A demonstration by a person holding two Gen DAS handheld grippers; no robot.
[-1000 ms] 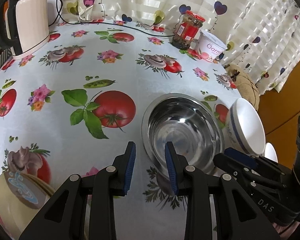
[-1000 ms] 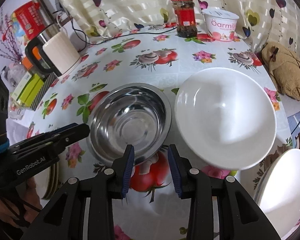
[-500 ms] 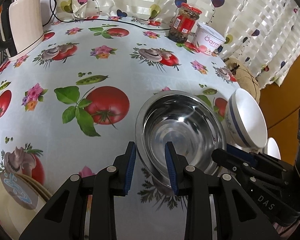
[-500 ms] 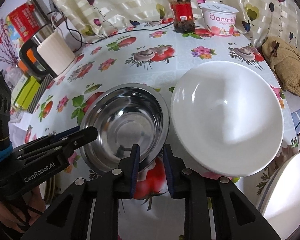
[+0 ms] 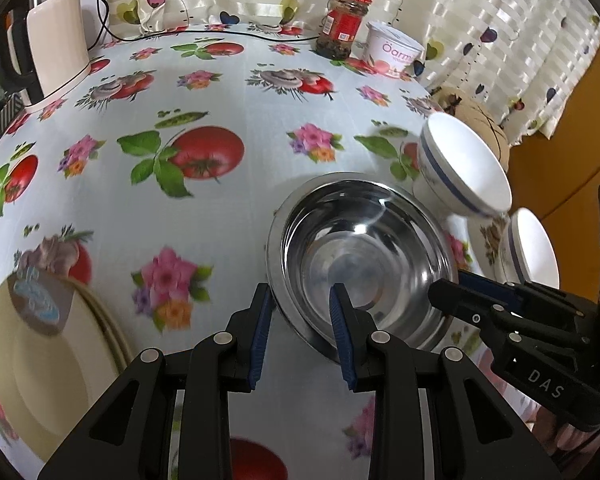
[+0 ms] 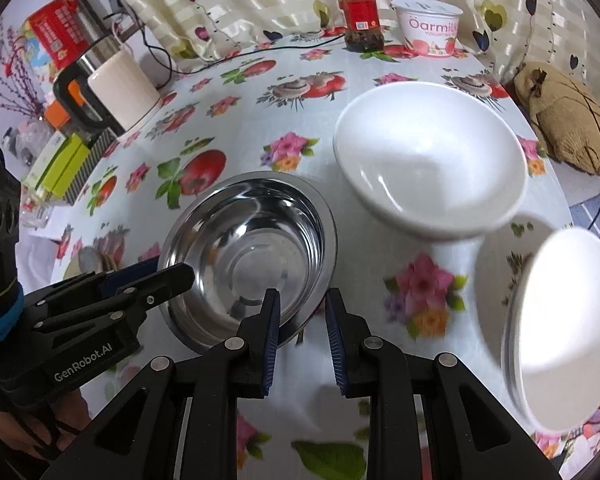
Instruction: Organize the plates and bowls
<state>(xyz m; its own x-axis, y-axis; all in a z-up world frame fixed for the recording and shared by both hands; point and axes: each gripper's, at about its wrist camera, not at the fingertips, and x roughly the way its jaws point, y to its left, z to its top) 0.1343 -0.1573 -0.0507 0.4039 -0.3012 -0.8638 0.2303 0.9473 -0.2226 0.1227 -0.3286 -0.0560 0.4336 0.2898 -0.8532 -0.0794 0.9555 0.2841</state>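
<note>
Both sets of jaws straddle the near rim of the steel bowl (image 5: 364,264): my left gripper (image 5: 300,304) has one blue pad outside the rim and the other inside the bowl, with a gap on each side, so it is released and not pinching. My right gripper (image 6: 300,308) stands narrower, one pad over the inner wall and one outside the rim on the opposite near edge; I cannot tell whether its pads truly press the metal. That bowl sits on the fruit-print tablecloth (image 5: 228,92), with a white bowl with a blue band (image 5: 464,172) just beside it on the far right and a second white bowl (image 6: 560,328) near the right edge. A stack of cream plates (image 5: 48,352) lies well apart at the left. Readable writing: "DAS" on the right gripper's body, "GenRobot.AI" on the left one's, and "Oarmil" on the yoghurt tub (image 6: 430,28) beside the red-lidded jar (image 6: 360,12).
</note>
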